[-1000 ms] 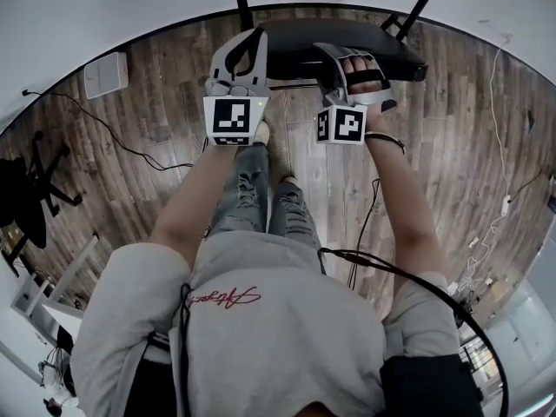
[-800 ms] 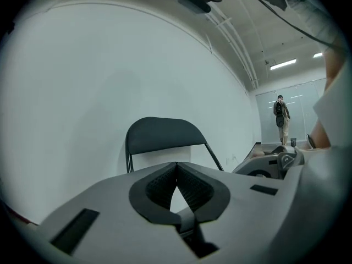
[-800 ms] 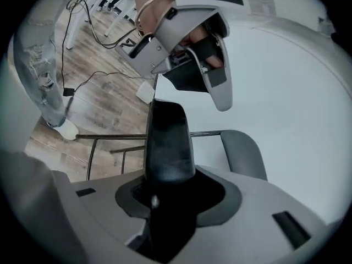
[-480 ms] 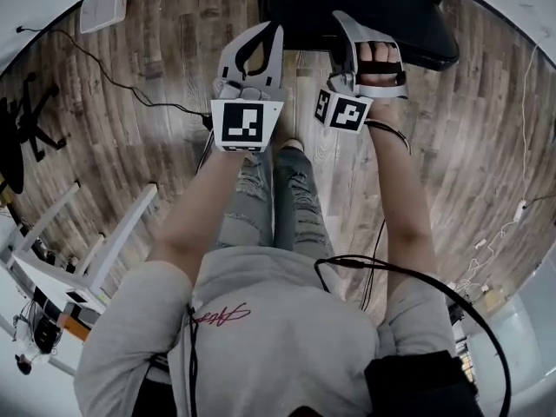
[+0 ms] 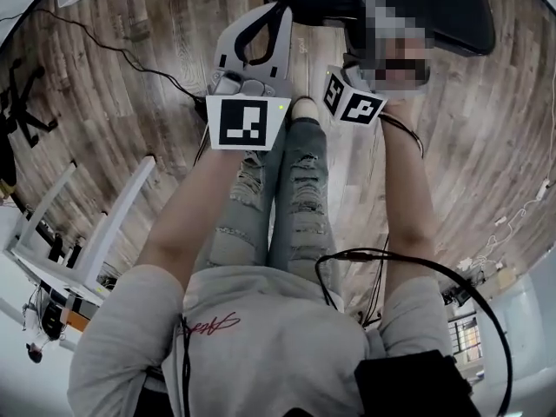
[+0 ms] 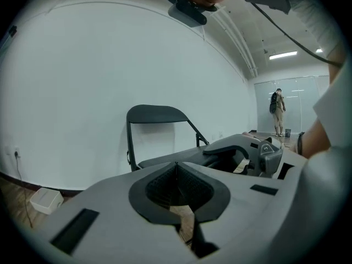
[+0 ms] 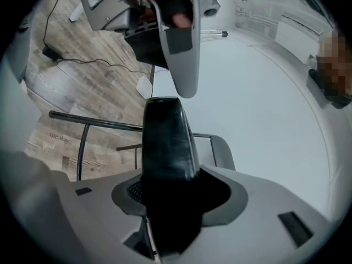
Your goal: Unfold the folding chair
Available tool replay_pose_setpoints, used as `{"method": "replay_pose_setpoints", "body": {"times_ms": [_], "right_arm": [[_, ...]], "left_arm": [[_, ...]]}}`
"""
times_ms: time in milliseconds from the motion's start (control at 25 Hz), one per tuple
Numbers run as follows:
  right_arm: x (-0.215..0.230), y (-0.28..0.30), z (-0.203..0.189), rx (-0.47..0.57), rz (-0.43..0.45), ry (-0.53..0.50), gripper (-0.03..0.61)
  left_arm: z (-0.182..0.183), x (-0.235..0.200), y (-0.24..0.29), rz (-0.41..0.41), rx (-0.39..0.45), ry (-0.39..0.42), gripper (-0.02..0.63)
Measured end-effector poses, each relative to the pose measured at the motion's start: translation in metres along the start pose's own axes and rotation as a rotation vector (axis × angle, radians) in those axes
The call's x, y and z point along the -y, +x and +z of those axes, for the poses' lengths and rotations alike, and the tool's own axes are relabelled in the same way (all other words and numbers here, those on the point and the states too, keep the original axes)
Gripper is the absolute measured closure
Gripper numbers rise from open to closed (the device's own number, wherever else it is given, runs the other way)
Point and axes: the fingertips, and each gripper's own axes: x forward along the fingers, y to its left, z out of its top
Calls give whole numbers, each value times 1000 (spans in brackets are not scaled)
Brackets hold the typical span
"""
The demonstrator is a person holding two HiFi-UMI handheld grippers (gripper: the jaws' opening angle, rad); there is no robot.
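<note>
Grippers point forward from both hands toward a black folding chair at the top of the head view, on a wooden floor. The chair stands opened: in the left gripper view its back is upright against a white wall and its seat lies roughly level.

The left gripper has its jaws clenched together with nothing between them. It hangs near the seat's front edge; whether it touches cannot be told.

The right gripper sits over the seat's edge, which runs up as a dark rounded slab between its jaws. Those jaws have just been opening and now stand loosened around the seat rather than pinching it. A thin metal tube of the chair frame shows beside the slab.

A black cable trails across the floor at the left. A person stands far off at the right of the left gripper view.
</note>
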Motion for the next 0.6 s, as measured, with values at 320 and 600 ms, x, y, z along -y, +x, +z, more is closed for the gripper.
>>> {"method": "replay_pose_setpoints", "body": {"times_ms": [320,600], "right_arm": [[-54,-46,-3,-37,5,19,345],[-124,-89,-1,-56,17,46,322]], "left_arm": [[-12,26,-17,-47,71,46,597],[-54,55,-54,-30,97,80,597]]}}
